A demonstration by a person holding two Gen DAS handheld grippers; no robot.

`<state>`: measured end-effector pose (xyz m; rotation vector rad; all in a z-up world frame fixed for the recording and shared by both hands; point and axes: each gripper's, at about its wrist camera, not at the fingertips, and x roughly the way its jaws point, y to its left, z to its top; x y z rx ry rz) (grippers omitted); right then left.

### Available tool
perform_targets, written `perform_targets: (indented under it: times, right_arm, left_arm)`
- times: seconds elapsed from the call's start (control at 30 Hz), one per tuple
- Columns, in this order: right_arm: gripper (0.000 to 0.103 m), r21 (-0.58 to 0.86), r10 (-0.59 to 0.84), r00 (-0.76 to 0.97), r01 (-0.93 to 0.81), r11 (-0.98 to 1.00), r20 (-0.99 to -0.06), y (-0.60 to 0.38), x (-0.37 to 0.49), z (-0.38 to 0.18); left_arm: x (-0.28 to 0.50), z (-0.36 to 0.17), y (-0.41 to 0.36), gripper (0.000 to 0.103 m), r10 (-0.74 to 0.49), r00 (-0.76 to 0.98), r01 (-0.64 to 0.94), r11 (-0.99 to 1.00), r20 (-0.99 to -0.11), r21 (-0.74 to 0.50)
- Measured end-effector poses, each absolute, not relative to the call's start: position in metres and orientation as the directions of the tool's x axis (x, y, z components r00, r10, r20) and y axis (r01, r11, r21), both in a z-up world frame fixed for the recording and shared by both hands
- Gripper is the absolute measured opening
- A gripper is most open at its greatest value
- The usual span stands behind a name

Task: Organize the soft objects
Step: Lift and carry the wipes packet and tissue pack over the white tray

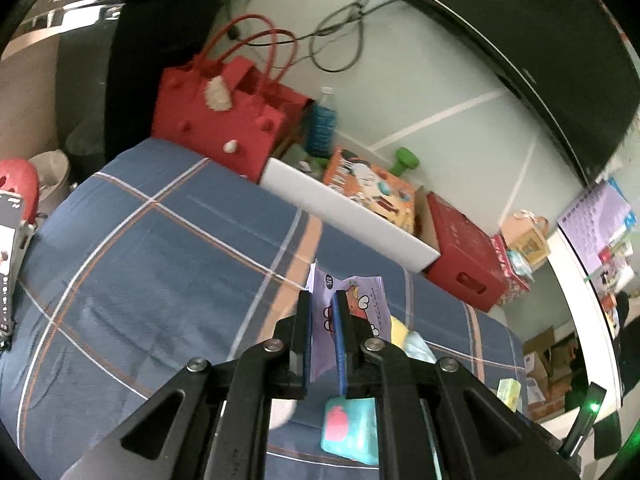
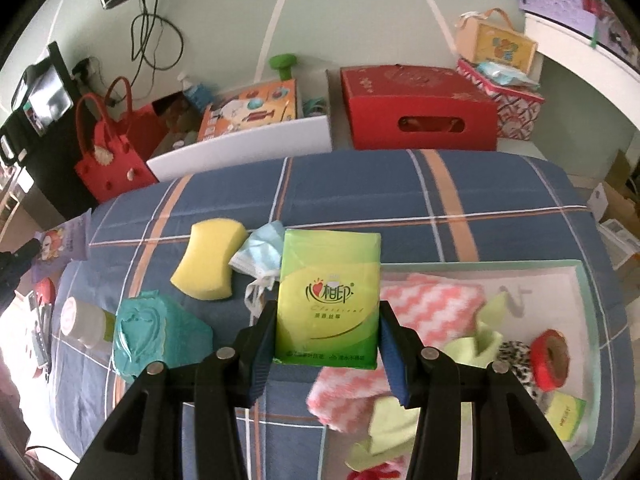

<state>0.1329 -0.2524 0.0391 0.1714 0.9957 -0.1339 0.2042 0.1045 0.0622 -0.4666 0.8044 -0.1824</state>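
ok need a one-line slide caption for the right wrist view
Right tool grips a green tissue pack above the plaid bedspread, beside a tray of cloths.

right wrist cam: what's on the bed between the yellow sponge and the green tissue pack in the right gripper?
A crumpled light-blue face mask lies between the yellow sponge and the green tissue pack, its loops trailing toward the pack. Right wrist view shows it.

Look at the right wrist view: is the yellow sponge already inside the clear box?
No. The yellow sponge lies on the plaid bedcover, left of the clear box.
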Motion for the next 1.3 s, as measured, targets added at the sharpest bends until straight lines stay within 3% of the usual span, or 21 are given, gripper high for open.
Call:
perform_targets:
  times: [0.73, 1.3]
  right_arm:
    - [0.050, 0.050, -0.185, 0.490, 0.427, 0.903, -0.852, -0.351, 0.092, 0.037]
    - [0.050, 0.042, -0.243, 0.450, 0.536, 0.843, -0.859, -0.394, 0.075, 0.028]
  left_arm:
    - [0.179, 0.078, -0.050, 0.010, -0.513, 0.568, 0.308, 0.858, -0.643, -0.412]
    - [0.162, 0.036, -0.146, 0.010, -0.624, 0.366, 0.448, 0.769, -0.691, -0.456]
